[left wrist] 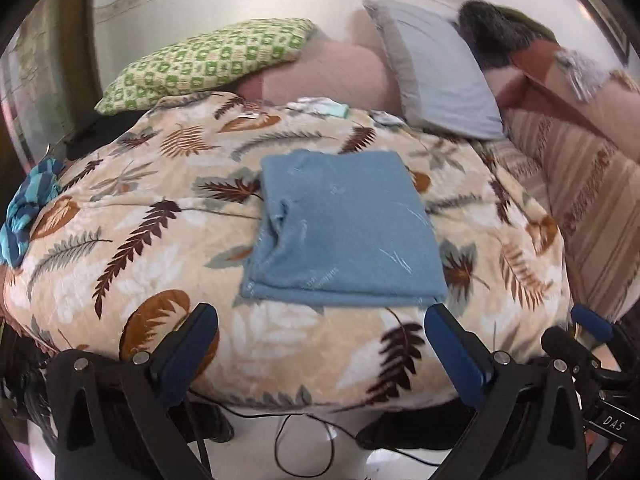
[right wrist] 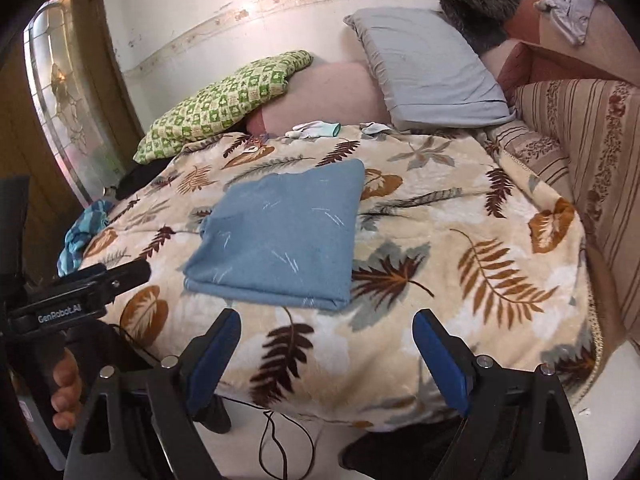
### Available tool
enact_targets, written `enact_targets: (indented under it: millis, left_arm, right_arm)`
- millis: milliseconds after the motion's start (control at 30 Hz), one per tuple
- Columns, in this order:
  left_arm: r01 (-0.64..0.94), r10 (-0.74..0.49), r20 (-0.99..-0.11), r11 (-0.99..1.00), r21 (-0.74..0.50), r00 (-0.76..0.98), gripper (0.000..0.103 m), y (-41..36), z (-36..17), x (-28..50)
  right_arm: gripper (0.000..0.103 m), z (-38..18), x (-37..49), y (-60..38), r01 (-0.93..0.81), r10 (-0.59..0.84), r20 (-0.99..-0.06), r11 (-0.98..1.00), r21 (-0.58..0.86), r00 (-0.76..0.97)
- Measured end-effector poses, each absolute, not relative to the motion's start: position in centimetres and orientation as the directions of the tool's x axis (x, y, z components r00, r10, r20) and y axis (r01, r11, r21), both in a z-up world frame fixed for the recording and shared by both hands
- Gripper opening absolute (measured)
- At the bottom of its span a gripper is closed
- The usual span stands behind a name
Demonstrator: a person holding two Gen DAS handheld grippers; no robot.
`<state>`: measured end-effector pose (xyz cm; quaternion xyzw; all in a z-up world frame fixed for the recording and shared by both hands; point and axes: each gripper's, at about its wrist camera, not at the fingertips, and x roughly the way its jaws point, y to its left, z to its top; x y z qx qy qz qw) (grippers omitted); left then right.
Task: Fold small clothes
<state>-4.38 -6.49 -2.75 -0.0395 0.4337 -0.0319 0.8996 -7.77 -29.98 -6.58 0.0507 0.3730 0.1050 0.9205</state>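
A blue garment lies folded into a neat rectangle on the leaf-patterned blanket; the right wrist view shows the same blue garment left of centre. My left gripper hangs open just short of its near edge, nothing between the blue pads. My right gripper is open too, clear of the cloth, above the blanket's near edge. The left gripper's body and a hand on its handle show at the left of the right wrist view.
Small pale clothes lie at the blanket's far edge by a green checked pillow and a grey pillow. A blue striped cloth sits at the left edge. A striped sofa stands right. Cable lies on the floor.
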Motion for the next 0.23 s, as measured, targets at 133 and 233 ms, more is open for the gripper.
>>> enact_targets:
  millis: [133, 233]
  left_arm:
    - [0.024, -0.08, -0.766, 0.996, -0.084, 0.638, 0.103, -7.1, -2.1, -5.1]
    - [0.022, -0.076, -0.762, 0.997, -0.081, 0.644, 0.103, -7.1, -1.8, -5.1]
  right_arm:
    - [0.09, -6.2, -9.0, -30.1, -0.151, 0.216, -0.661, 0.976, 0.155, 0.719]
    - [0.09, -5.8, -9.3, -30.1, -0.156, 0.22, -0.651, 0.975, 0.156, 0.727]
